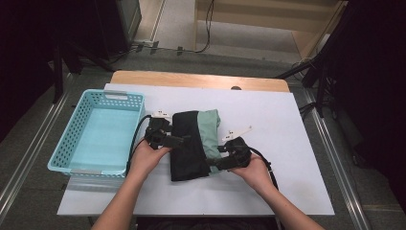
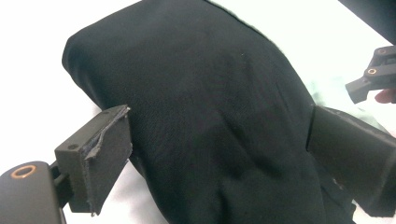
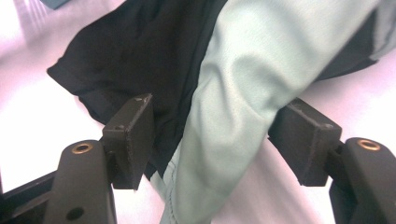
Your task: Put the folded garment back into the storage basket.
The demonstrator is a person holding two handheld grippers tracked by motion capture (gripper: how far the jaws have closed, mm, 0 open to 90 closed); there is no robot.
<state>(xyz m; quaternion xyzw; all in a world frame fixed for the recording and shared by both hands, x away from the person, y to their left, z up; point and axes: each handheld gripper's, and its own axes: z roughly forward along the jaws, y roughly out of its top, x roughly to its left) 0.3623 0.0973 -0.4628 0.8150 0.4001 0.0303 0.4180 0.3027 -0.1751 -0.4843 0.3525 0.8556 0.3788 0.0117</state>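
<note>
Cloth lies folded in the middle of the white table (image 1: pixel 287 124): a black and pale green garment (image 1: pixel 194 143), doubled into a thick bundle with the black layer toward the person's left and the green showing along the far and right edges. Each hand has a gripper at one side of it, which reads as a way to keep the fold together while it is handled as one piece.

Seen through its own camera, the left gripper (image 2: pixel 219 140) straddles the black bulge of fabric with jaws spread wide; the pads sit at the flanks of the cloth, not visibly squeezing it. At the bundle's right corner, the right gripper (image 3: pixel 212 140) also stands open, its pads clear of the green fold that runs between them, so nothing is pinched there.

A light blue basket (image 1: pixel 62 153) waits just left of the garment, empty, close enough that the bundle looks meant for it.
</note>
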